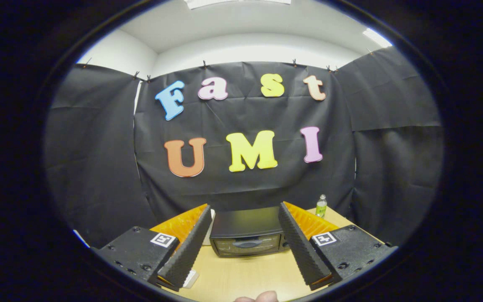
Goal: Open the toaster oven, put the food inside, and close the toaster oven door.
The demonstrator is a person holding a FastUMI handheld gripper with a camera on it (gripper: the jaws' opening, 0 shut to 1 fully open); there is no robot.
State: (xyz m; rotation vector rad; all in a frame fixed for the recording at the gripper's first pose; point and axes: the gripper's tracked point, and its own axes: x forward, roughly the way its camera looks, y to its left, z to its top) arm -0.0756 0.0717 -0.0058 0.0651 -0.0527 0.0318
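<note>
Two fingers of the tongs (pixel 245 247) stand spread wide, holding nothing, above the wooden worktop (pixel 250 277). Between and just beyond them sits the toaster oven (pixel 247 235), door shut, facing the tongs. Farther back, beside the right finger, a small bottle (pixel 321 206) stands upright near the black cloth wall (pixel 245 184).

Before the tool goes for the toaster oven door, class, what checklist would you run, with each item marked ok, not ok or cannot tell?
1. Toaster oven in sight, ahead beyond the fingers: ok.
2. Door shut, handle facing the tool: ok.
3. Tool open wide, fingers holding nothing: ok.
4. Bare table between the tool and the oven: ok.
5. Food ready nearby: cannot tell.
6. Bottle at the oven's far right, away from the door's swing: ok.
</note>
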